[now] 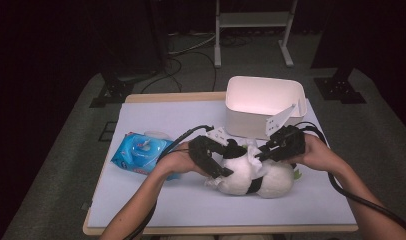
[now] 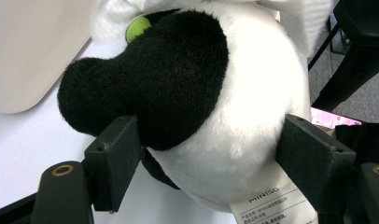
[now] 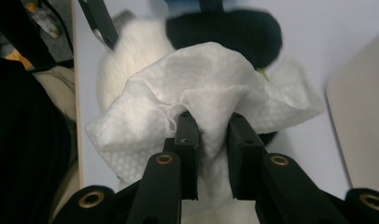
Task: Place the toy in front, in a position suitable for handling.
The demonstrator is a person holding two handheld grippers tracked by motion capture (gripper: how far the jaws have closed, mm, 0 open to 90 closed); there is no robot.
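1. I hold the plush panda (image 1: 251, 175) with my left gripper (image 1: 217, 172). In the left gripper view the two pads press on both sides of its round white body, just under the black arm, so this gripper is clamped on the toy.
2. The panda lies on its side on the pale sheet of the table (image 1: 166, 200), near the middle, just in front of the white bin (image 1: 263, 107).
3. A paper label with printed text hangs from the toy beside the right pad in the left gripper view (image 2: 271, 205).
4. My right gripper (image 1: 263, 152) is clenched on a white wet wipe (image 3: 201, 88). In the right gripper view the wipe is bunched between the two narrow jaws and spreads out above them.
5. The wipe rests against the top of the panda, over the white fur and close to a black part of the toy.
6. The blue pack of wipes (image 1: 141, 152) lies at the left side of the table, just beside my left hand (image 1: 178, 162), with its lid flap open.
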